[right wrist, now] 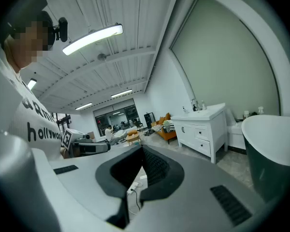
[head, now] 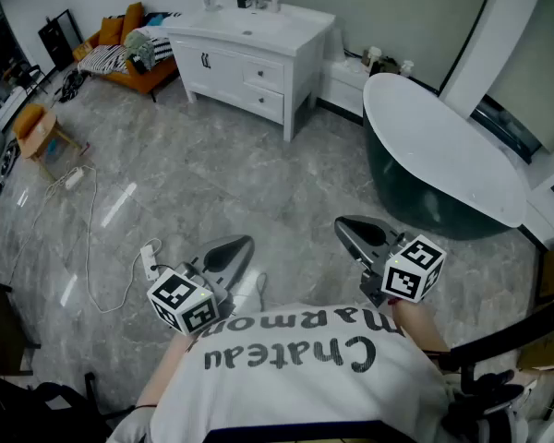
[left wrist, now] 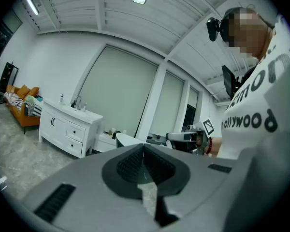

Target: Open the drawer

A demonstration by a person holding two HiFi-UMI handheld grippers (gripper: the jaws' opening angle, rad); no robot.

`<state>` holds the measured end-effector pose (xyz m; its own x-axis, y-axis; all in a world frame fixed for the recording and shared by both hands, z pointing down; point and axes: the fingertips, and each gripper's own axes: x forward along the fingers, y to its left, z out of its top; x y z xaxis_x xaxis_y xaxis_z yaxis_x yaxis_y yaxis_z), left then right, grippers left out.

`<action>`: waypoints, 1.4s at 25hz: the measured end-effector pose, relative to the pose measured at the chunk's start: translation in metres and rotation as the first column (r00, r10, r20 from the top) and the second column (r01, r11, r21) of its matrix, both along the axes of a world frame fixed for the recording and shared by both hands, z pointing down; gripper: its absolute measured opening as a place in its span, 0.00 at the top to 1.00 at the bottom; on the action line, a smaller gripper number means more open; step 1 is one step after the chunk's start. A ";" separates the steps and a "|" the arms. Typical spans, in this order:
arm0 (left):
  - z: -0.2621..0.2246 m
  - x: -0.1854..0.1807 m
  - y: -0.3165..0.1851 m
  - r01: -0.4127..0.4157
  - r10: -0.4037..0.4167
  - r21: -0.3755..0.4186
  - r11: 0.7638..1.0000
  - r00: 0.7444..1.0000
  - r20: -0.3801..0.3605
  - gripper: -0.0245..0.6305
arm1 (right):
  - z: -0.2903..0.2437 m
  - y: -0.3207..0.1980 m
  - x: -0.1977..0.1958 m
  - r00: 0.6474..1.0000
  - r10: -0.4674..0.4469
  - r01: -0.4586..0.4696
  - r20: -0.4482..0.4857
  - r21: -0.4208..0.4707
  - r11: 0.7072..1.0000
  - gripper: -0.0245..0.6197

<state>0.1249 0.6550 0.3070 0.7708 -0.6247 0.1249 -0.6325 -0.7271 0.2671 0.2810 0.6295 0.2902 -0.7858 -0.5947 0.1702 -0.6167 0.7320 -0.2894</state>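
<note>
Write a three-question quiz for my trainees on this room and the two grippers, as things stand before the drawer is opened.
1. True or false: both drawers of the white vanity are closed.
2. In the head view, what stands to the right of the vanity? A) a refrigerator B) a bathtub C) a bicycle
3. Fill in: the jaws of the left gripper and the right gripper are ____, with nothing between them.

Key: 1 true; 2 B; 3 together (shut).
</note>
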 end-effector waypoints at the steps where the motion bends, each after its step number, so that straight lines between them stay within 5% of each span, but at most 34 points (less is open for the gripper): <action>1: 0.000 0.000 0.000 0.000 0.000 -0.001 1.000 1.000 0.001 0.95 | -0.001 0.000 0.000 1.000 -0.001 0.001 0.001 0.001 1.000 0.95; 10: 0.000 -0.012 -0.009 0.031 -0.031 -0.003 1.000 1.000 0.005 0.95 | 0.005 -0.011 -0.008 1.000 -0.007 0.007 0.002 -0.015 1.000 0.95; 14: -0.015 -0.030 -0.014 0.104 -0.100 0.046 0.993 0.992 -0.082 0.95 | 0.002 -0.019 -0.014 0.999 -0.004 0.005 0.047 -0.019 1.000 0.95; 19: -0.022 -0.054 -0.020 0.077 -0.069 0.039 0.996 0.983 -0.172 0.95 | 0.004 -0.033 -0.033 0.996 0.003 -0.001 0.084 -0.027 1.000 0.95; 25: -0.005 -0.087 -0.025 0.078 -0.073 0.098 0.992 0.996 -0.053 0.95 | 0.034 -0.046 -0.060 0.998 0.036 -0.031 0.059 -0.080 0.996 0.95; 35: 0.017 -0.134 -0.117 0.170 -0.169 0.026 0.985 0.985 -0.013 0.95 | 0.049 -0.135 -0.091 0.998 -0.020 0.028 0.065 -0.134 0.991 0.95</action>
<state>-0.0092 0.5384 0.3236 0.6547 -0.7494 0.0984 -0.7444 -0.6167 0.2558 0.1900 0.4948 0.3388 -0.8114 -0.5504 0.1966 -0.5765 0.6982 -0.4244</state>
